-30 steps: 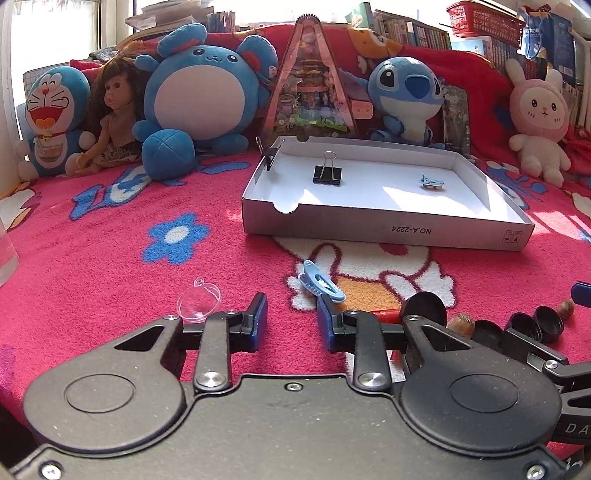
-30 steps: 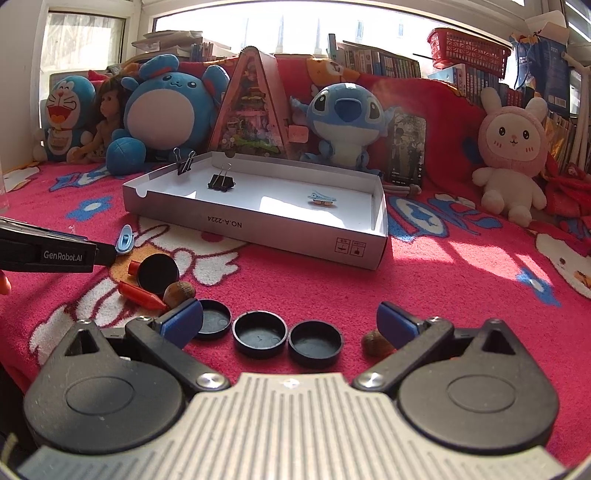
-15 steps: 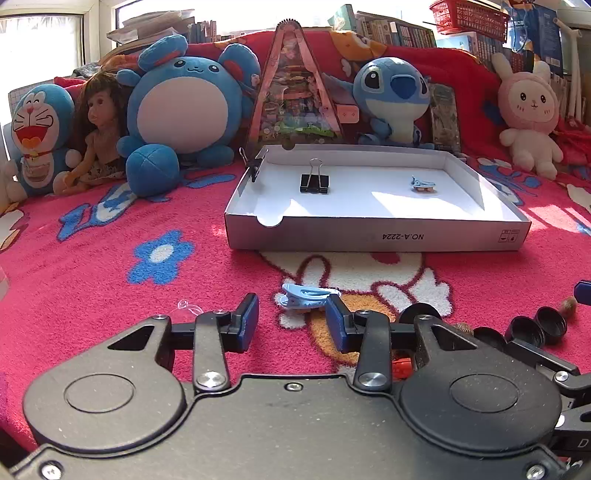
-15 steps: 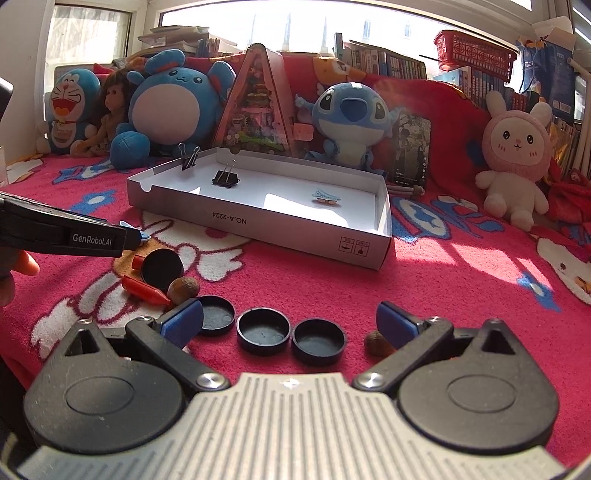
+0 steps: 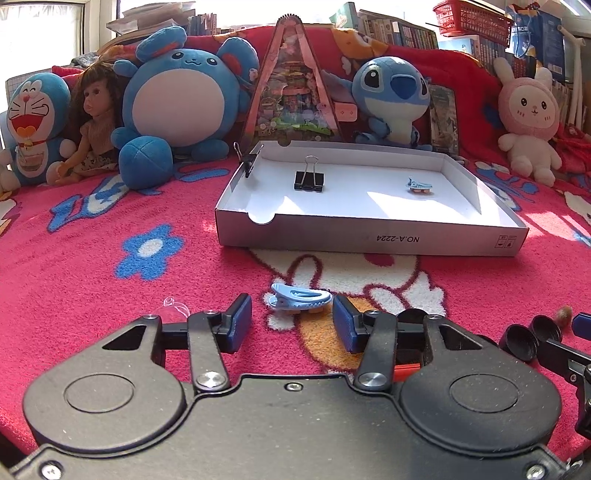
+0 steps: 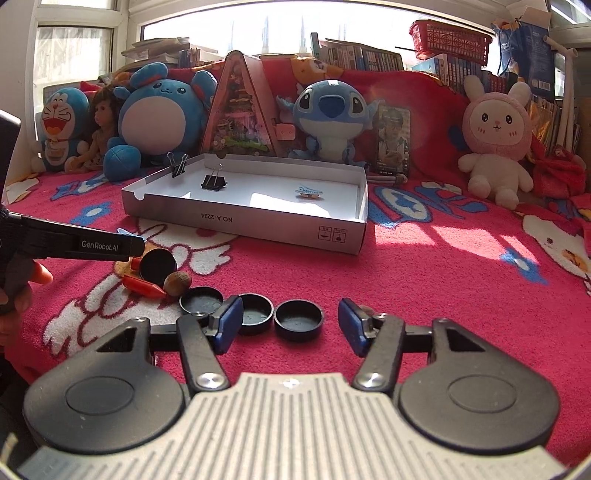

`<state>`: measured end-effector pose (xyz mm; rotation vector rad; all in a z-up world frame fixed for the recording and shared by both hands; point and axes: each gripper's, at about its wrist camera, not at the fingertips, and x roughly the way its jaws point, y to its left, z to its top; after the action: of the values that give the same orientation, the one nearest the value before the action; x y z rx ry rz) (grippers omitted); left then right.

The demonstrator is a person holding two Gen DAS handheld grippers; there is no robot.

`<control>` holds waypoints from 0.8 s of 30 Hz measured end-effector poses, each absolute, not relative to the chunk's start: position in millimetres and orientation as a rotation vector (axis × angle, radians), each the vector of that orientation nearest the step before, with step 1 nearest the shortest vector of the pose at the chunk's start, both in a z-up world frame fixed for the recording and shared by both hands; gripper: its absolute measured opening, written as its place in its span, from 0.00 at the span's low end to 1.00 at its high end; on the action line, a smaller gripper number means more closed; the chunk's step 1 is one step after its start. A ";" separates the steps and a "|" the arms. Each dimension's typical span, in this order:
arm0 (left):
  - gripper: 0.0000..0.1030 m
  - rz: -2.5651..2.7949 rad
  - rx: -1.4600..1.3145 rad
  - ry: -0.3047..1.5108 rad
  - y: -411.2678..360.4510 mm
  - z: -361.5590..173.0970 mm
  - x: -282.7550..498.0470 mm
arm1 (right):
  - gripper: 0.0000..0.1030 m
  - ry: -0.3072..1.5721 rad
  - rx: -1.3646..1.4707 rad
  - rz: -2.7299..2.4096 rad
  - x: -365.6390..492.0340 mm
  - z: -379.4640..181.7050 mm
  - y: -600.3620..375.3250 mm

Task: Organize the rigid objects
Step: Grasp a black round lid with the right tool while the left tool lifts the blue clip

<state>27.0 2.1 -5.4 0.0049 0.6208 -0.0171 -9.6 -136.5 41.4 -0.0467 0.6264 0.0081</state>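
Nearest the left wrist camera, the left gripper hovers low over the red blanket, its jaws opening and grasping nothing, with a blue hair clip lying just beyond the tips. Right gripper has its jaws closing, still released, around two black caps on the blanket. Farther back, the white cardboard tray holds a black binder clip and a second blue clip. Plush toys line the rear.

I see a bright window behind a row of books — sun falls in patches on the red cartoon blanket, plush toys lined along the back.
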 end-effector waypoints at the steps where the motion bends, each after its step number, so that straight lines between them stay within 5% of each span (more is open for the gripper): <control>1: 0.45 -0.020 0.003 0.622 1.4 -5.7 27.7 | 0.55 0.634 -0.046 0.005 -10.7 40.8 -137.4; 24: 0.46 -0.005 0.035 0.616 -5.0 -10.9 36.2 | 0.52 0.663 -0.038 -0.050 4.2 27.9 -137.2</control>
<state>36.2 -5.0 -10.9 0.0354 0.6165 -0.0053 4.2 -137.2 27.9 -0.0379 0.6626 -0.0501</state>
